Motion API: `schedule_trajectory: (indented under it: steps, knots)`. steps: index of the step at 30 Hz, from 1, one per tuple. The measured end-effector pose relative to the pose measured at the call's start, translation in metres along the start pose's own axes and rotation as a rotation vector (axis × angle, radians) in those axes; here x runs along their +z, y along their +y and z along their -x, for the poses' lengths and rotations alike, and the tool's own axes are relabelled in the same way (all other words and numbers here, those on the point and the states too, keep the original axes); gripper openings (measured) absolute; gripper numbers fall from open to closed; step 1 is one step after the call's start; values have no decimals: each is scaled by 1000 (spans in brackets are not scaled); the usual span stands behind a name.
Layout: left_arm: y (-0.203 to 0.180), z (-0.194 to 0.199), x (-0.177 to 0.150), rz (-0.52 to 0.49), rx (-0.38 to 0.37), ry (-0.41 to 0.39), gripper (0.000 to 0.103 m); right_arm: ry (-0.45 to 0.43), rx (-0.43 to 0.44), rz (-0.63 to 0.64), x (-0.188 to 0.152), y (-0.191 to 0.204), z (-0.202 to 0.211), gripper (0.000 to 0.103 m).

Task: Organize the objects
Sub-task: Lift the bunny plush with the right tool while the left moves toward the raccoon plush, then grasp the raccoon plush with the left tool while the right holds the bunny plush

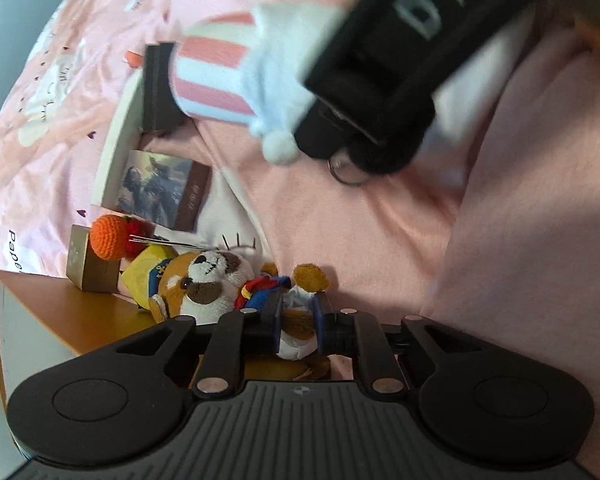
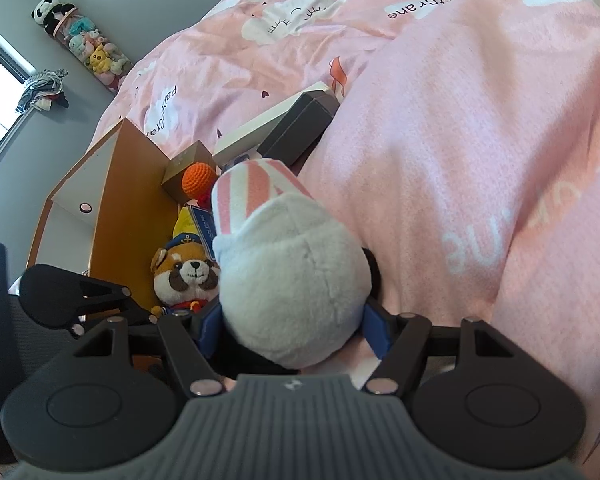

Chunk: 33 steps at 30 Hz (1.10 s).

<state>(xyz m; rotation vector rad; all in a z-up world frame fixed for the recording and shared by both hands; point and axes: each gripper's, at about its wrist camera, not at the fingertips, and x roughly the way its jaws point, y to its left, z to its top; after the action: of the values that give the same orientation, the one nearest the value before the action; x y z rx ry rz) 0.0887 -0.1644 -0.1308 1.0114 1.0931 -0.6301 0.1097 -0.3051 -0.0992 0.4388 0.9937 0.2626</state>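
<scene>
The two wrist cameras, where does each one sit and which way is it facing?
Left wrist: behind the left gripper, shut on the sailor plush, looking across the pink bed; the right gripper crosses above.
Right wrist: behind the right gripper, shut on the white plush, looking down the bed.
Shared: both plushes, orange ball.

A blurred black device with cut-off white lettering (image 1: 428, 52) fills the upper right of the left wrist view. The white plush toy (image 2: 292, 284) hides the right gripper's fingertips.
</scene>
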Motion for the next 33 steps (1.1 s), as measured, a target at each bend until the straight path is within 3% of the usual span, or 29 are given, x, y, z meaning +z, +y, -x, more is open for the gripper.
schedule_trajectory:
  steps: [2,6,9,11,18,21,23,25,28,33]
  knots:
    - [5,9,-1,37,-3,-40,15,-1,2,-8,1,0,3,70]
    - [10,36,2,89,-3,-193,14,-11,53,-62,2,-6,18,70]
    - [11,57,2,118,-65,-326,14,8,130,-144,3,-23,27,70]
    - [10,60,1,129,-114,-366,14,26,190,-193,2,-34,29,70]
    - [13,39,-1,245,-214,-287,19,73,251,-255,-3,-39,16,70]
    - [17,37,-7,297,-211,-275,28,69,164,-232,-5,-38,8,70]
    - [23,40,-12,345,-207,-275,44,62,168,-232,-6,-38,11,70]
    - [29,43,-17,416,-203,-267,53,47,151,-223,-5,-35,16,70]
    - [41,43,-21,529,-227,-215,55,31,87,-166,-5,-24,21,71]
    - [54,30,-19,623,-274,-133,55,-22,-47,-36,-3,-3,33,70]
